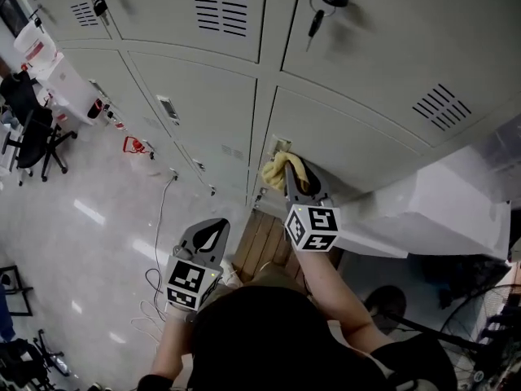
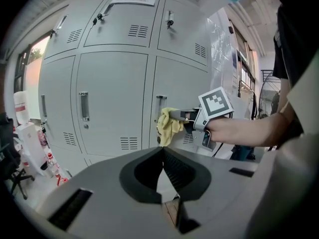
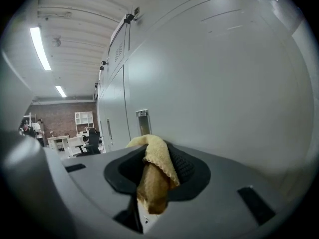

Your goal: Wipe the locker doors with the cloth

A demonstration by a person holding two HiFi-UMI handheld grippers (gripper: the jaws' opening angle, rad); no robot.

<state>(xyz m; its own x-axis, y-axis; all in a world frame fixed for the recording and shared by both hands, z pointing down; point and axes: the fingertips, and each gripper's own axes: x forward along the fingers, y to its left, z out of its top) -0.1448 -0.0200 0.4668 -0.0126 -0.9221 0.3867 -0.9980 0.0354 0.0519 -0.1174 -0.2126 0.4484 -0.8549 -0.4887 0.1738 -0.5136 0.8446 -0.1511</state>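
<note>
Cloth (image 1: 281,169), yellow and bunched, is clamped in the right gripper (image 1: 291,177) and held at the left edge of the lower right door (image 1: 366,133), just beside its recessed handle (image 1: 281,145). It looks to be touching the metal, though the head view is too steep to be sure. In the right gripper view the jaws are closed tight on the cloth. One fold hangs down over the front of them, the door fills the right side and the handle sits just above the cloth. The left gripper (image 1: 213,228) is held low over the floor (image 1: 98,218), well apart from the lockers and pointing toward them. Its jaws meet tip to tip with nothing between them. The left gripper view shows the right gripper and a hand (image 2: 227,131) reaching in from the right, with the cloth at handle height. Keys (image 1: 324,6) hang from the lock of the door above. A white sheet (image 1: 440,210), material unclear, juts out at the lockers' right side. A chair (image 1: 37,137) stands far left. Wood slats (image 1: 262,243) lie on the floor between the grippers.
</note>
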